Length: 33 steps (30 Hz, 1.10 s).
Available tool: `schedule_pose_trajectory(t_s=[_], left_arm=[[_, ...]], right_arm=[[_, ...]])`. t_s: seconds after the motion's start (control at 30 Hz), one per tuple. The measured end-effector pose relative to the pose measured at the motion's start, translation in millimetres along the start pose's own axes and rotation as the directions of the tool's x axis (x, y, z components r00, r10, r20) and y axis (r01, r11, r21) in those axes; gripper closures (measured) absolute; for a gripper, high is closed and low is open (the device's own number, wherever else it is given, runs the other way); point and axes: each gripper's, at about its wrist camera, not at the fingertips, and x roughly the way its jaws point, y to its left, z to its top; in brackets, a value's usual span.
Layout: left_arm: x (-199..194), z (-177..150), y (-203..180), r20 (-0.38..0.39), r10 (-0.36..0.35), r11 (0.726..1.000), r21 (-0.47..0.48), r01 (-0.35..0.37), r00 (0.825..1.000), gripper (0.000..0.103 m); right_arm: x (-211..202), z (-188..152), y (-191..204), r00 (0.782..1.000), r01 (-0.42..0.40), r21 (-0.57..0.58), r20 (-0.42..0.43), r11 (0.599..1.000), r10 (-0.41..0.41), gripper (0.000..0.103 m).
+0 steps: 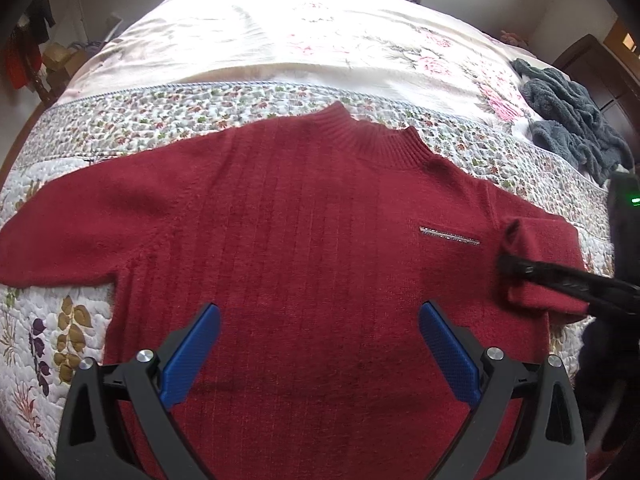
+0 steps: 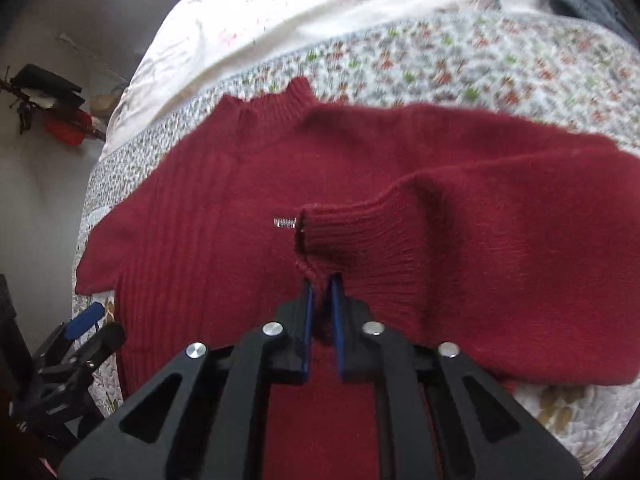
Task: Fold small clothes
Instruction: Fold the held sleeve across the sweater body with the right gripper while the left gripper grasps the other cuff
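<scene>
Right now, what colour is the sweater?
Dark red sweater, plain knit with vertical ribs; clearest in the left wrist view.

I see one red sweater (image 1: 304,216) on one bed (image 1: 248,40). It has two sleeves. I have two claws, my left claw (image 1: 319,320) and my right claw (image 2: 321,292). One gray cloth pile (image 1: 568,112) sits far off.

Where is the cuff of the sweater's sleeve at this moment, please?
In the right wrist view the ribbed cuff is near the centre, pinched by the right gripper and lifted over the red sweater, next to its small silver chest label.
</scene>
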Motion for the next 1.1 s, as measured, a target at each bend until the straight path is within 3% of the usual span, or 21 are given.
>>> schedule_pose_trajectory(t_s=[0.13,0.17,0.23,0.37,0.5,0.57,0.67,0.73,0.83,0.9,0.97,1.1], left_arm=[[9,3,-9,-0.027,-0.053,0.999,-0.007,0.053,0.998,0.004],[12,4,-12,-0.034,-0.073,0.997,-0.013,0.072,0.997,0.005],[19,6,-27,-0.058,-0.128,0.992,-0.019,0.128,0.99,0.005],[42,12,-60,-0.116,-0.226,0.974,-0.029,0.224,0.967,0.009],[82,19,-95,-0.208,-0.336,0.941,-0.108,0.319,0.919,0.021],[104,21,-108,-0.254,-0.359,0.932,-0.151,0.329,0.898,0.024],[123,21,-121,-0.292,-0.404,0.912,-0.207,0.356,0.867,0.036],[127,22,-130,-0.292,-0.392,0.917,-0.206,0.342,0.873,0.038],[127,24,-136,-0.273,-0.339,0.937,-0.187,0.296,0.9,0.065],[124,26,-133,-0.239,-0.362,0.925,-0.211,0.316,0.901,0.077],[116,27,-132,-0.204,-0.357,0.926,-0.207,0.316,0.912,0.081],[75,31,-117,-0.047,-0.324,0.933,-0.18,0.311,0.945,0.084]], right_arm=[[-3,-6,-11,0.986,-0.161,0.048,-0.04,0.986,0.163,0.069],[-16,-9,-16,0.977,-0.213,0.061,-0.013,0.975,0.214,0.063],[-41,-13,-29,0.969,-0.247,0.077,0.037,0.966,0.245,0.057],[-83,-33,-64,0.987,-0.138,0.101,0.097,0.985,0.128,0.057],[-103,-57,-90,0.993,-0.048,0.124,0.109,0.991,0.035,0.058],[-109,-70,-100,0.994,-0.031,0.137,0.11,0.99,0.015,0.058],[-111,-79,-109,0.993,-0.024,0.15,0.118,0.988,0.007,0.058],[-112,-82,-116,0.992,-0.017,0.159,0.125,0.987,-0.003,0.058],[-117,-88,-131,0.992,-0.027,0.183,0.129,0.983,0.003,0.058],[-118,-86,-137,0.992,-0.021,0.191,0.13,0.981,-0.004,0.058],[-122,-88,-142,0.991,-0.005,0.19,0.132,0.982,-0.021,0.058],[-128,-83,-148,0.988,0.016,0.187,0.148,0.982,-0.044,0.058]])
